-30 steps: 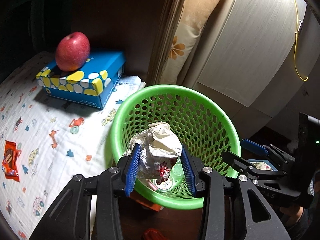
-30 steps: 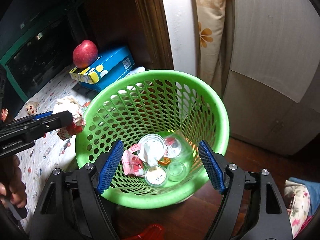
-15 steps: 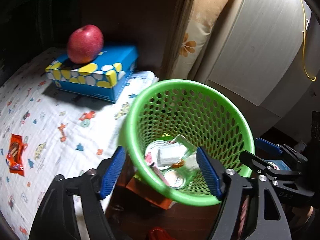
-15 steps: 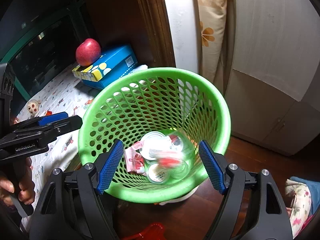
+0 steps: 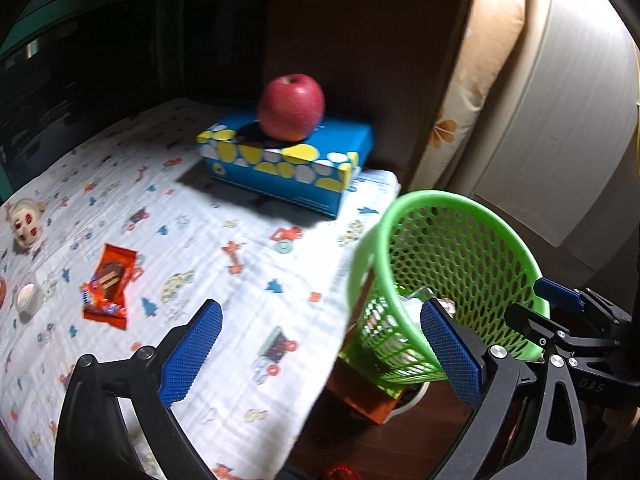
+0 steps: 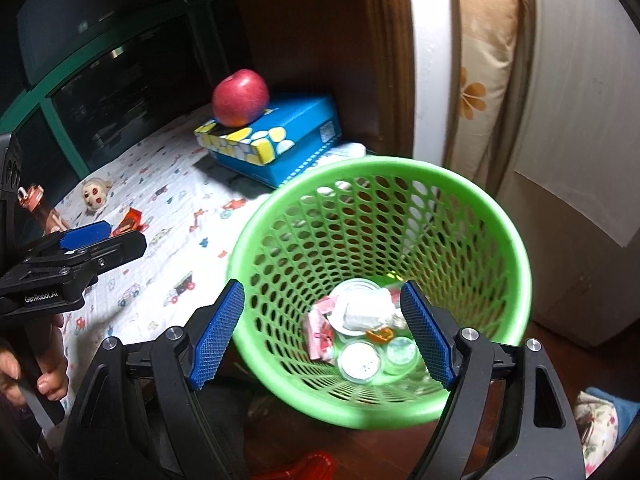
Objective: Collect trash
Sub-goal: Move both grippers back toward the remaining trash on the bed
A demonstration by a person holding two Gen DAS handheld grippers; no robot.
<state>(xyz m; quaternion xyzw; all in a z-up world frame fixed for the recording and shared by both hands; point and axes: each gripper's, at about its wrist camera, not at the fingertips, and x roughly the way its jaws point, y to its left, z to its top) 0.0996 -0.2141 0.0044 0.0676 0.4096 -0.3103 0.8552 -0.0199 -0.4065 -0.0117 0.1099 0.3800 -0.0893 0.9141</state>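
Observation:
The green mesh basket (image 5: 440, 196) stands on the floor beside the cloth-covered table (image 5: 224, 280). Inside the basket (image 6: 380, 164) lie a crumpled white paper wad (image 6: 360, 312), small plastic cups (image 6: 360, 360) and a pink wrapper (image 6: 320, 332). My left gripper (image 5: 320, 344) hangs over the table's edge; its jaws are opening, with nothing between them. An orange snack wrapper (image 5: 108, 284) lies on the cloth to its left, near a small white cup (image 5: 28, 296). My right gripper (image 6: 322, 332) is open and empty above the basket's near rim.
A red apple (image 5: 291, 106) rests on a blue spotted tissue box (image 5: 288, 164) at the table's back. A small doll head (image 5: 26, 224) lies at the far left. A brown box (image 5: 360, 396) sits under the basket. A cabinet (image 6: 580, 160) stands behind the basket.
My left gripper let the crumpled paper wad fall into the basket, opened wide and swung left toward the table. The right gripper drifted a little and stayed open.

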